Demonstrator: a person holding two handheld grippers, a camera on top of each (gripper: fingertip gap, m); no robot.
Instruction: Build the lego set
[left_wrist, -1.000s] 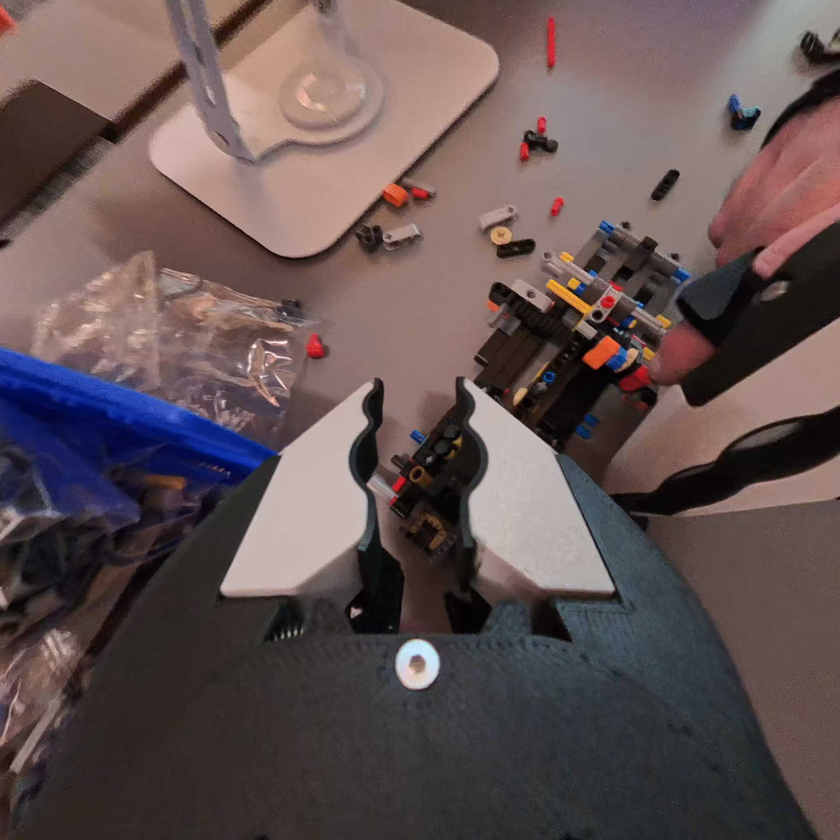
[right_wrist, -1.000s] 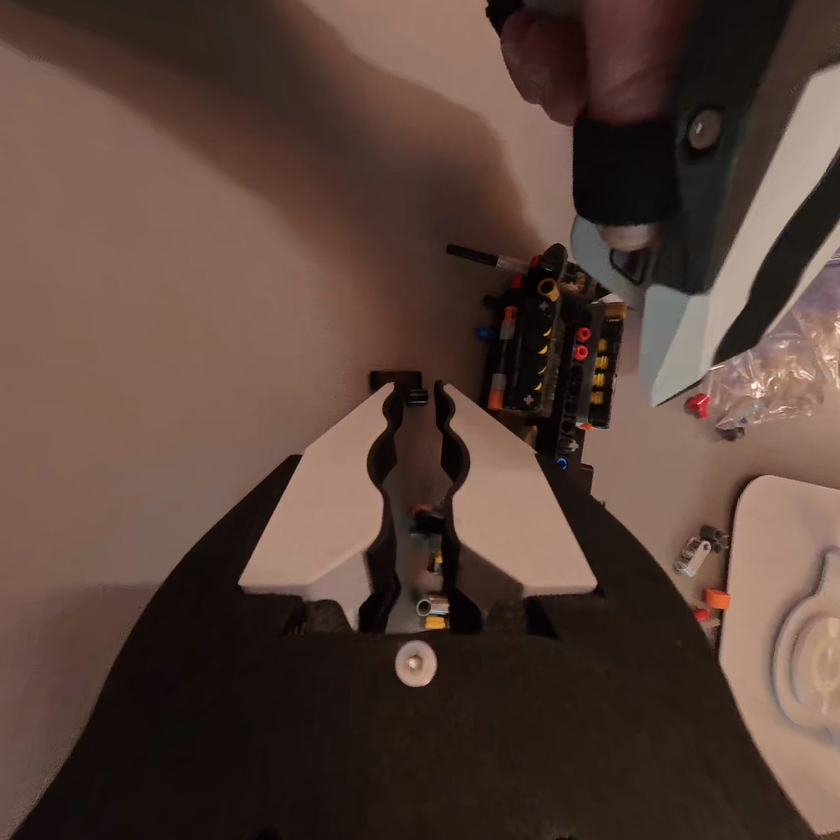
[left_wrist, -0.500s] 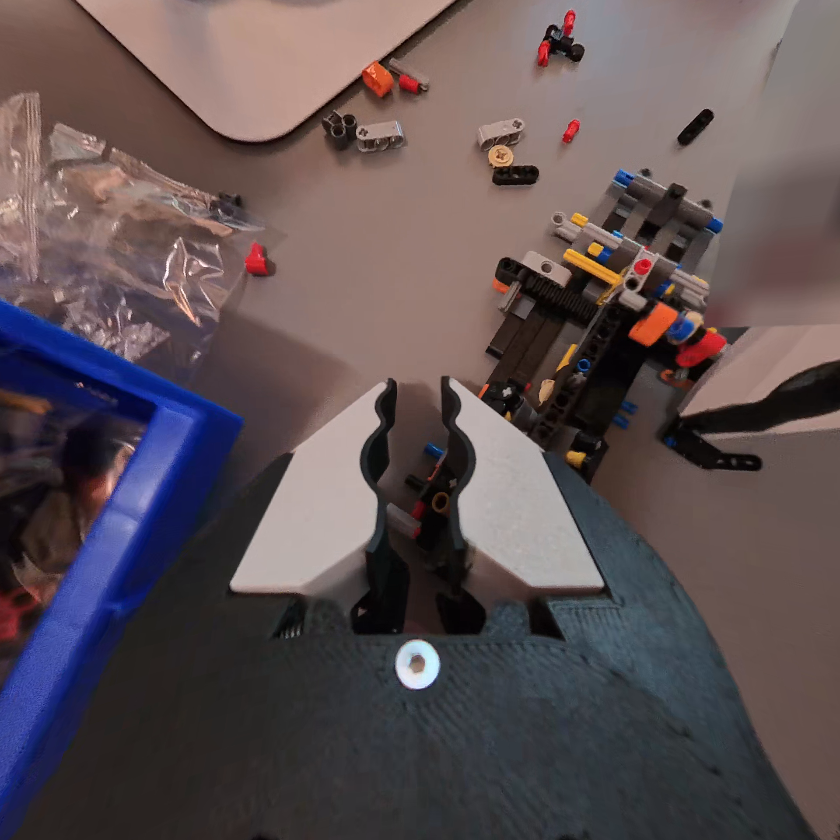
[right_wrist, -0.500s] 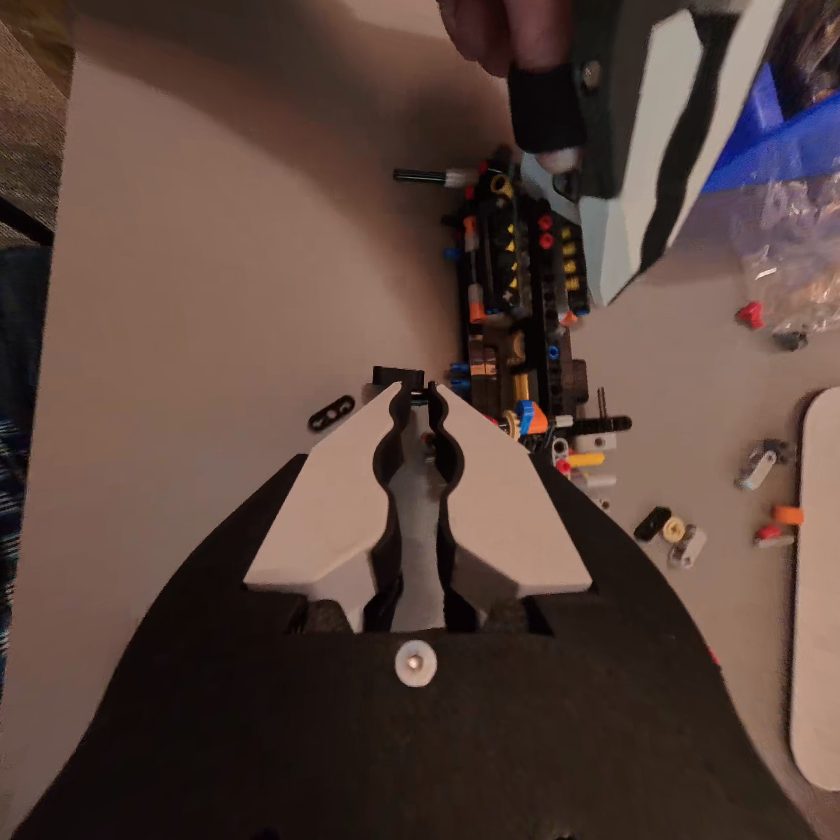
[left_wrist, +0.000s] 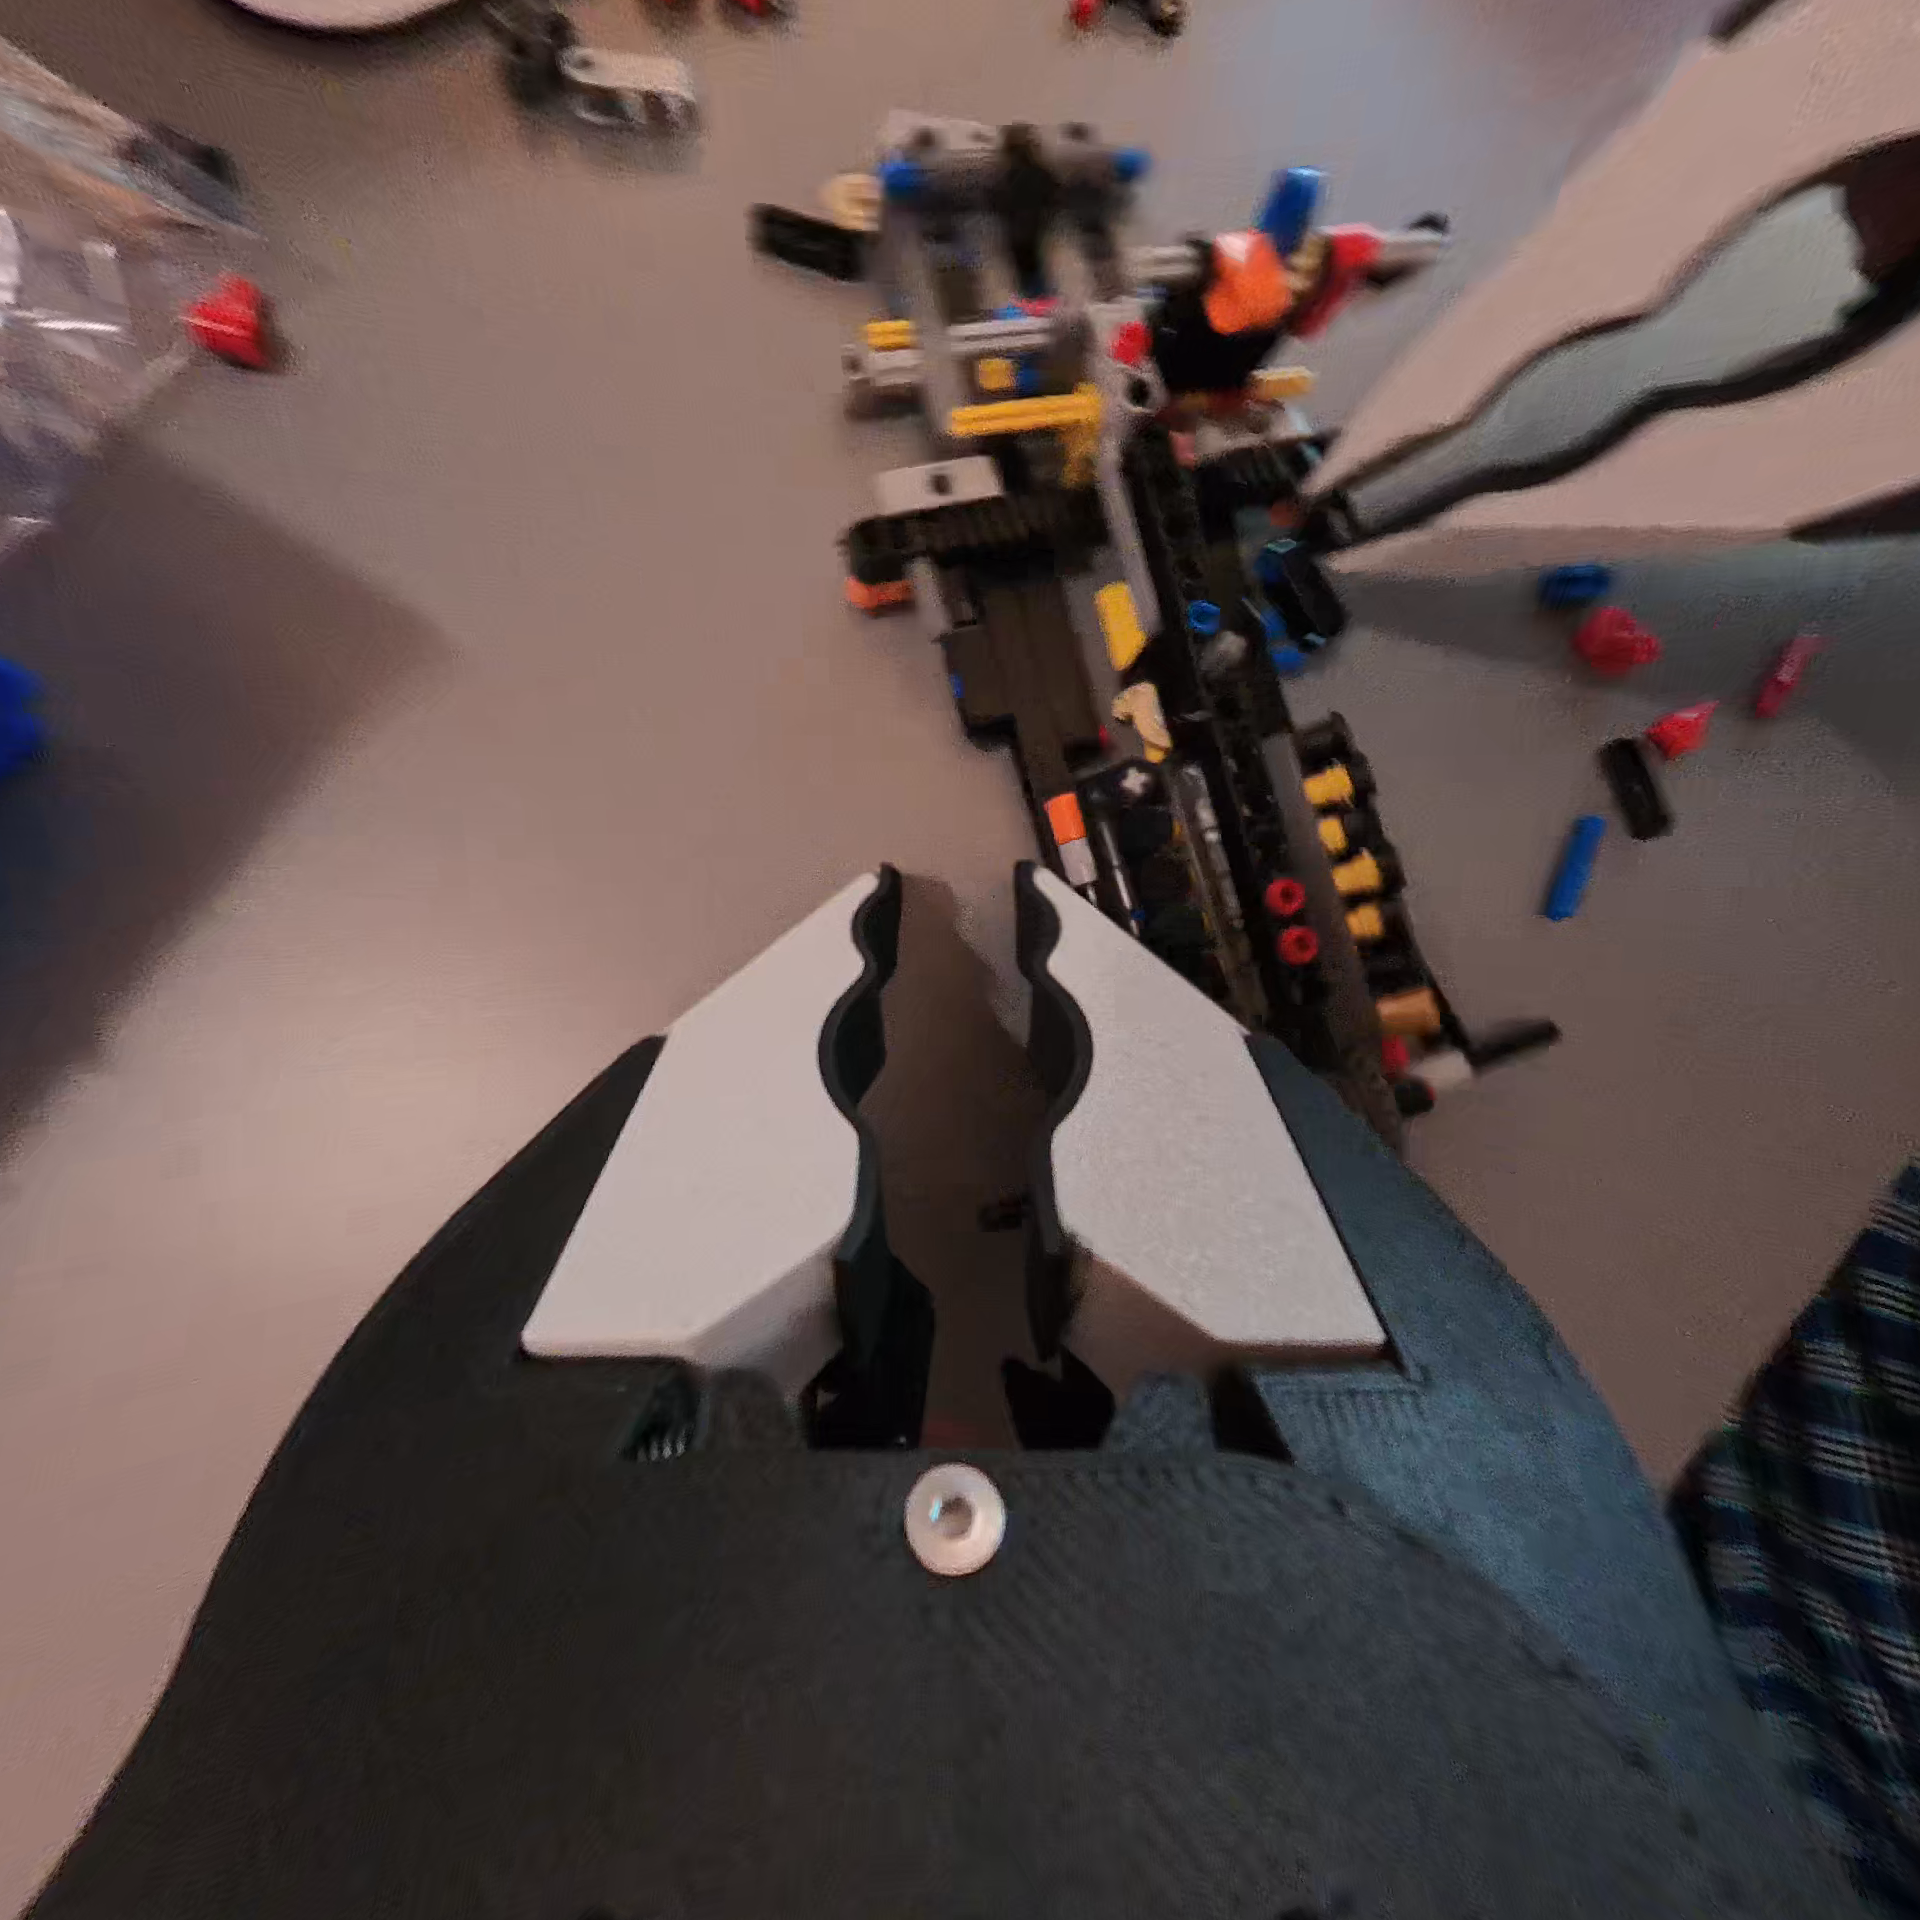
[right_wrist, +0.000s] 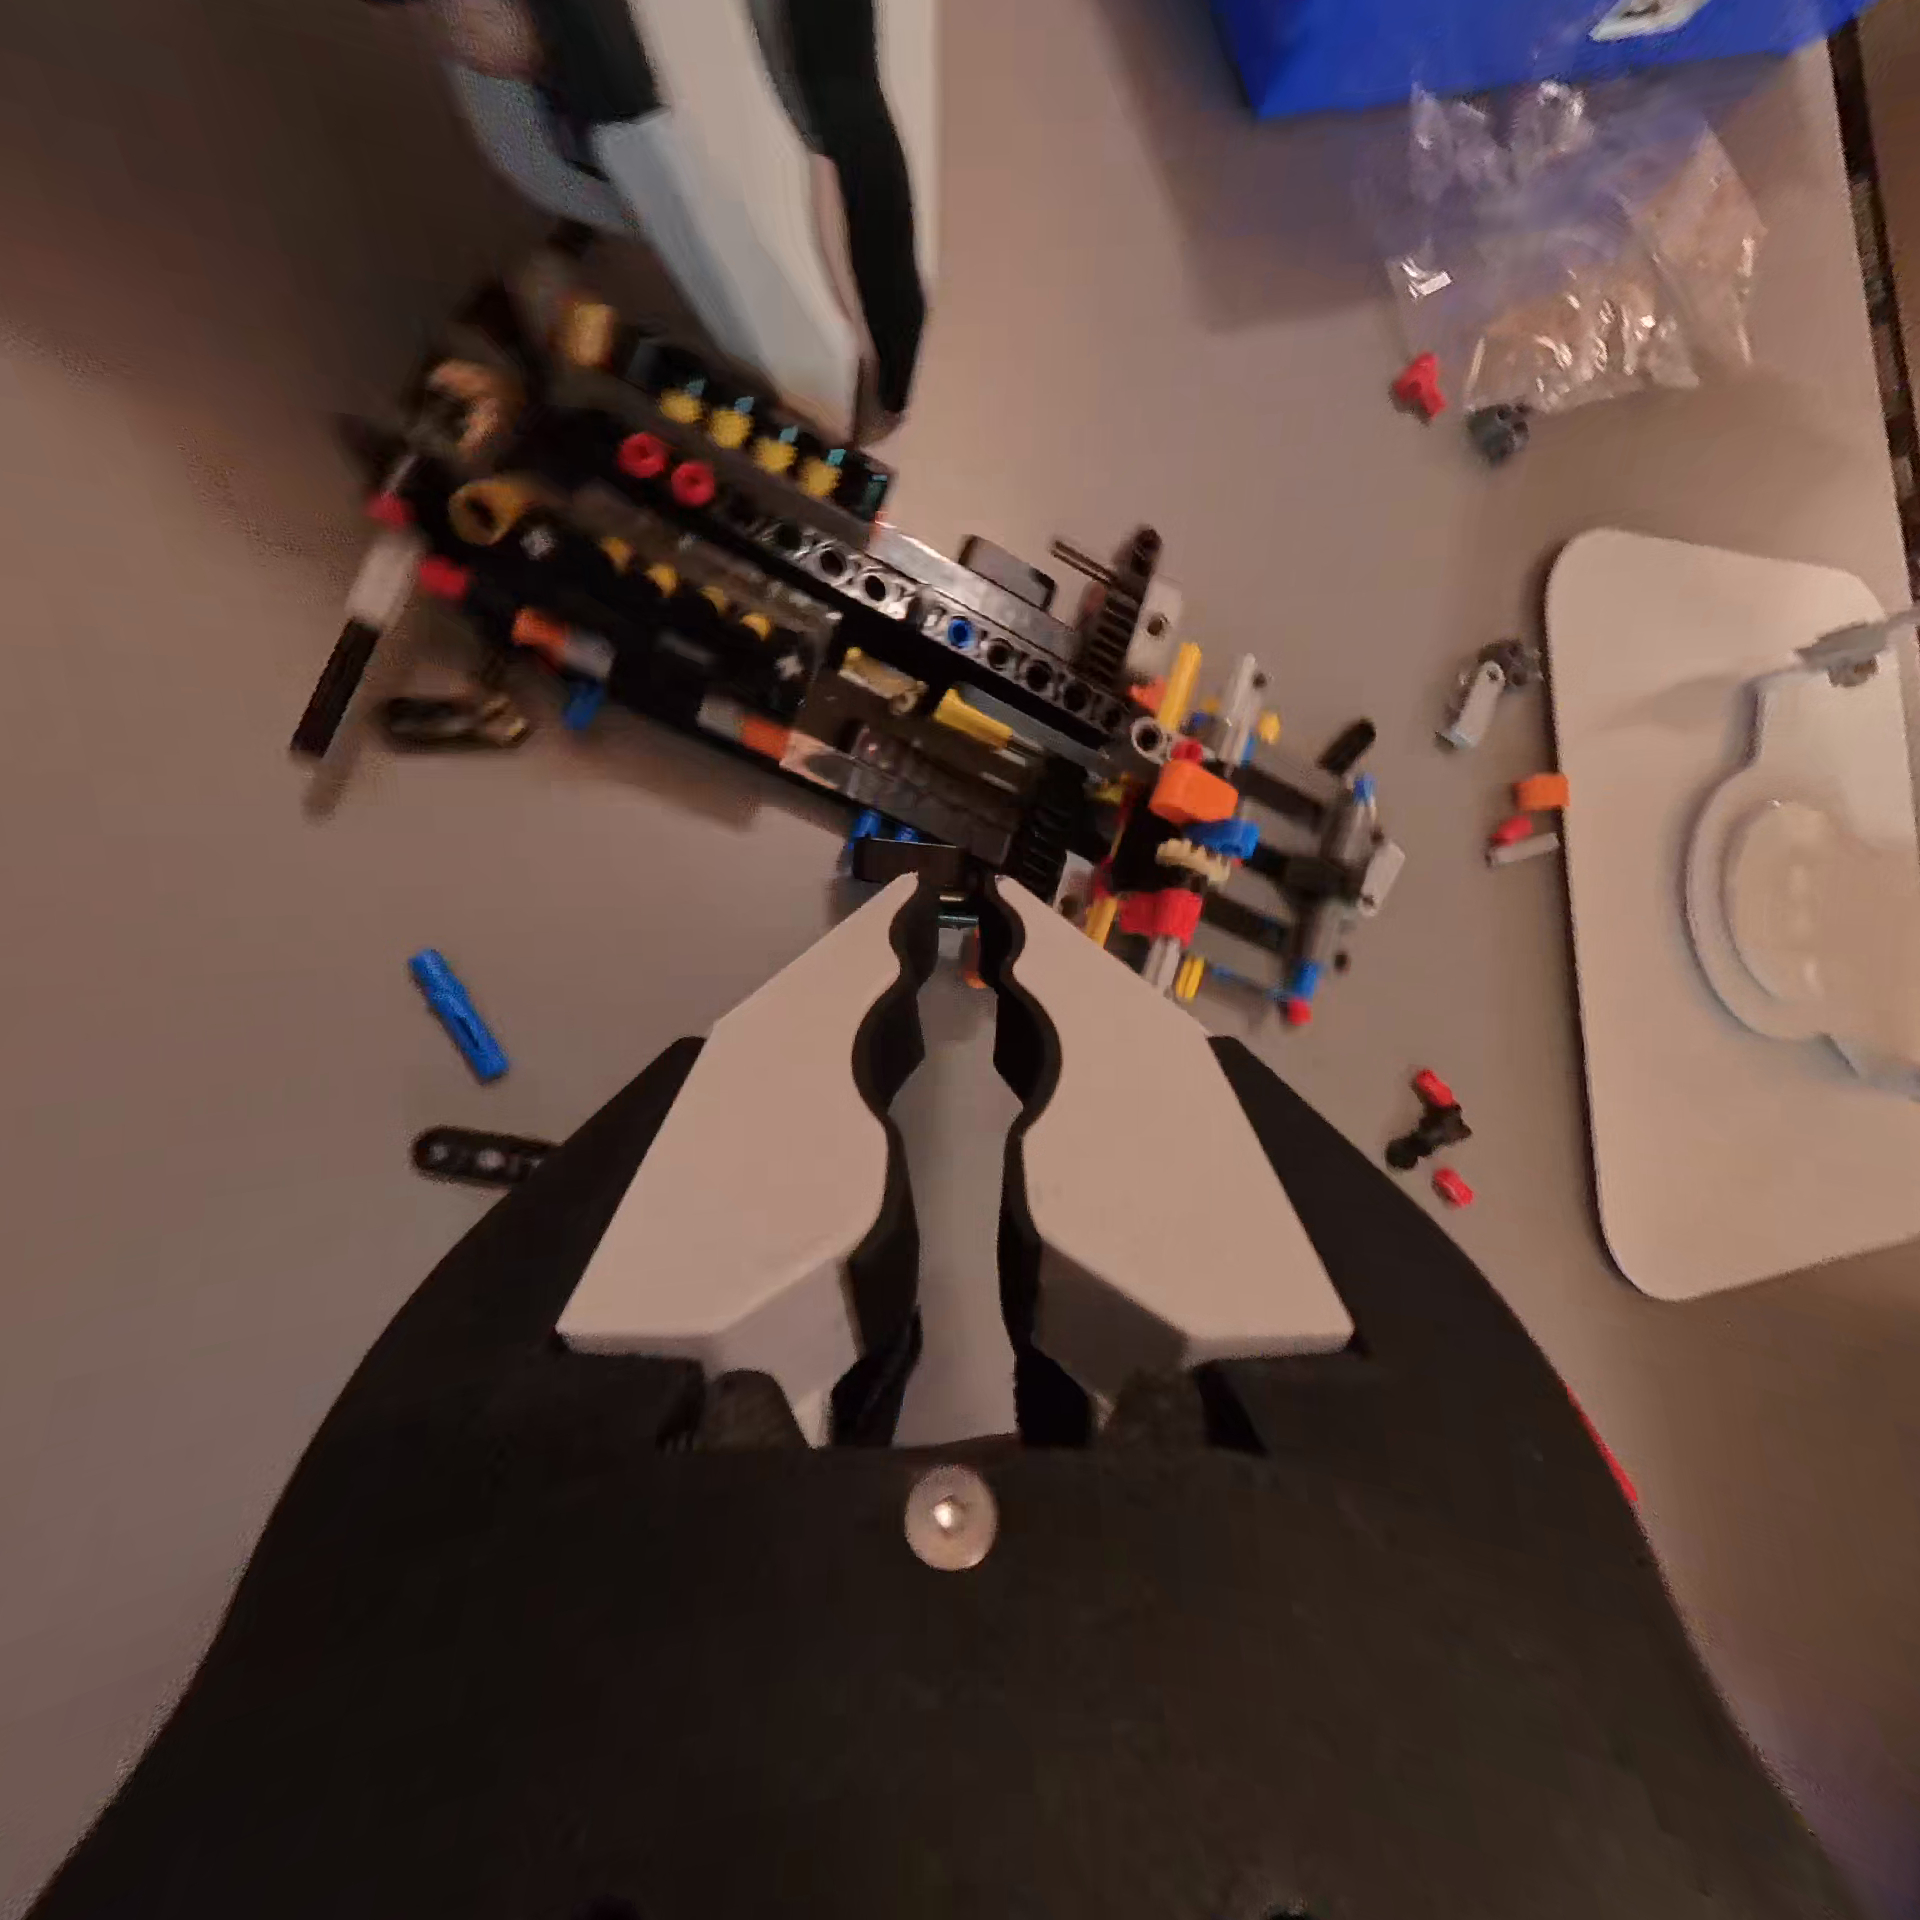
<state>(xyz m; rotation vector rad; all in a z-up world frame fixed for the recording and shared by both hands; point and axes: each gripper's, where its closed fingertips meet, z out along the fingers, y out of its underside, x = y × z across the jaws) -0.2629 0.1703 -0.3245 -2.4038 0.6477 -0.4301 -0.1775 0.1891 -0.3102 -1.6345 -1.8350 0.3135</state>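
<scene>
The long black lego model (left_wrist: 1143, 644) with yellow, red, blue and orange parts lies on the grey table; it also shows in the right wrist view (right_wrist: 831, 623). My left gripper (left_wrist: 956, 888) is slightly open and empty, just left of the model's near end. It shows blurred at the top of the right wrist view (right_wrist: 779, 208). My right gripper (right_wrist: 956, 894) is shut on a small black lego piece (right_wrist: 904, 857) at its tips, close against the model's side near the orange end. It shows at the top right of the left wrist view (left_wrist: 1610, 364).
A blue bin (right_wrist: 1507, 42), a clear plastic bag (right_wrist: 1579, 260) and a white stand base (right_wrist: 1714, 935) lie beyond the model. Loose pieces lie around: a blue pin (right_wrist: 457, 1013), a black beam (right_wrist: 478, 1153), red bits (left_wrist: 1610, 644). A plaid sleeve (left_wrist: 1818, 1507) is at right. The blue pin (right_wrist: 457, 1013) sits 9 cm or so from the ends of my right fingers. Seen from the left wrist view (left_wrist: 1581, 864) as well.
My left gripper has drawn back from over the model's end to beside it. My right gripper has swung round with the black piece to the model's side.
</scene>
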